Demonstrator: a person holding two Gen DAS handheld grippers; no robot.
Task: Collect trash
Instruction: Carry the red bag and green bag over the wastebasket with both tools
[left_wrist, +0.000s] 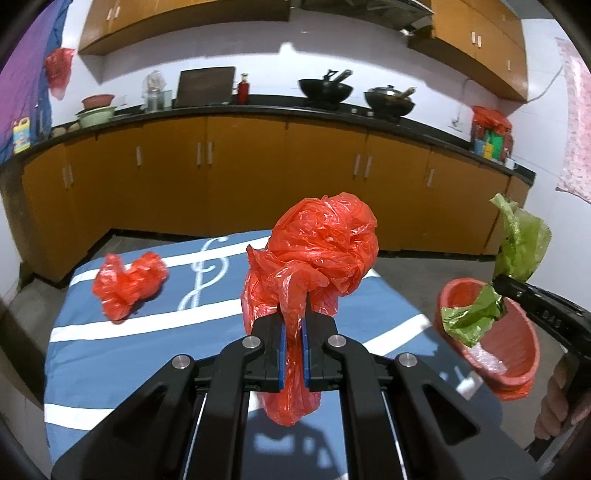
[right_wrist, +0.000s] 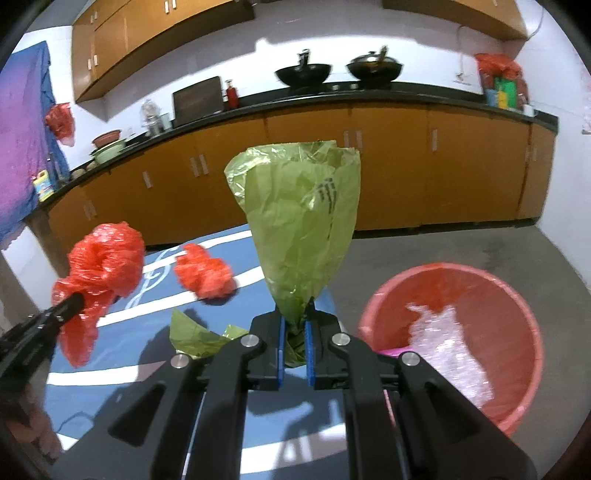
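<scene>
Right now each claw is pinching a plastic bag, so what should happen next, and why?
Probably carry the green bag in the right claw over the red bucket just beside it and let go; the bucket is open and already holds trash.

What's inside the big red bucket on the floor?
The red bucket holds a crumpled piece of clear, whitish plastic and something pink at its near edge. The right gripper covers the rest of the near side, so anything there is hidden.
</scene>
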